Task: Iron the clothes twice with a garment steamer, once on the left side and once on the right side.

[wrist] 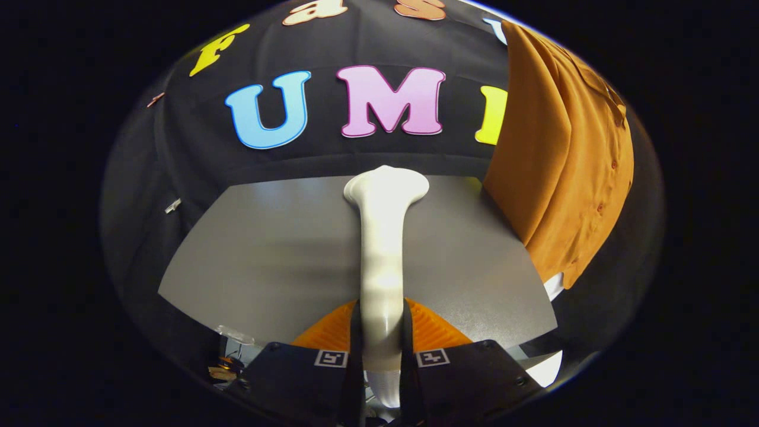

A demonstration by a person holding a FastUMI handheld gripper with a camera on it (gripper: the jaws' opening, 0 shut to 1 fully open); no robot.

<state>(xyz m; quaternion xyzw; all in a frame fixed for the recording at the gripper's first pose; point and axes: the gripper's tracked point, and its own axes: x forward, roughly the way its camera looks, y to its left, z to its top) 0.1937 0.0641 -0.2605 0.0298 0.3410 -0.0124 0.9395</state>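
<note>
I see one grey table (284,255) spread across the middle of the frame, its far edge meeting the black booth wall (178,160) that rises over the upper half.

At the upper right of the frame hangs one garment, a rust-orange shirt (557,166). It has a collar near the top, a column of small buttons running down its right side, and soft vertical folds. Its lower hem falls in front of the table's right edge. Something white (554,286) peeks out just below that hem; I cannot tell what it is.

One garment steamer (382,249) sits in the centre of the frame, glossy cream-white, with a long narrow handle that widens into a flat, flared head at the far end. The head points toward the wall, above the table's far edge, well to the left of the shirt and not touching it.

At the bottom centre, my gripper (381,332) has its two fingers clamped on the lower part of the steamer's handle, one pressed against each side. I count two square marker tags (330,358) on the gripper's body, one on each side of the handle.
</note>
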